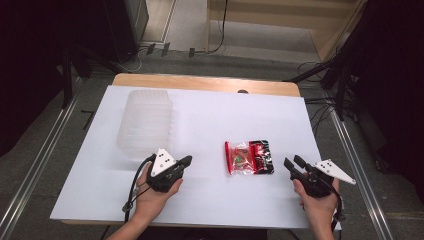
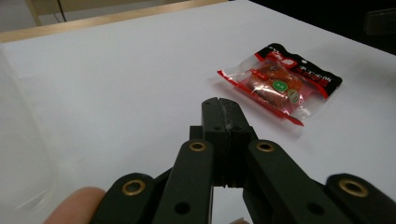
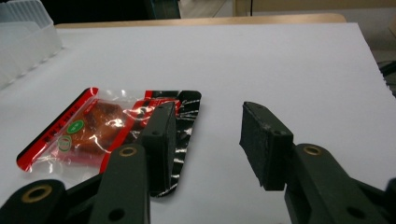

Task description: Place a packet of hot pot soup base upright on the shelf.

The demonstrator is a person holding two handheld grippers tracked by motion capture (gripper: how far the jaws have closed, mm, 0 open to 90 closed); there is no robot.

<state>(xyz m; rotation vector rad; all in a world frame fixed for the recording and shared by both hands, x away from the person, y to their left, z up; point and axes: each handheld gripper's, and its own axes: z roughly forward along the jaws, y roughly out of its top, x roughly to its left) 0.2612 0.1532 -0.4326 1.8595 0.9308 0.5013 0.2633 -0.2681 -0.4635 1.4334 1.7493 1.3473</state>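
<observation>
Snack packet lies flat mid-table, between both hands. Right hand-held gripper half open, empty, just beside the packet's black edge. Left hand-held gripper shut, empty. Best approach: come in low and pinch the edge seam.

A white-topped table carries a clear plastic container upper left and a snack packet centre right.

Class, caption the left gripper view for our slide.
Shut left tool above the white table, pointing toward a red snack packet.
</observation>
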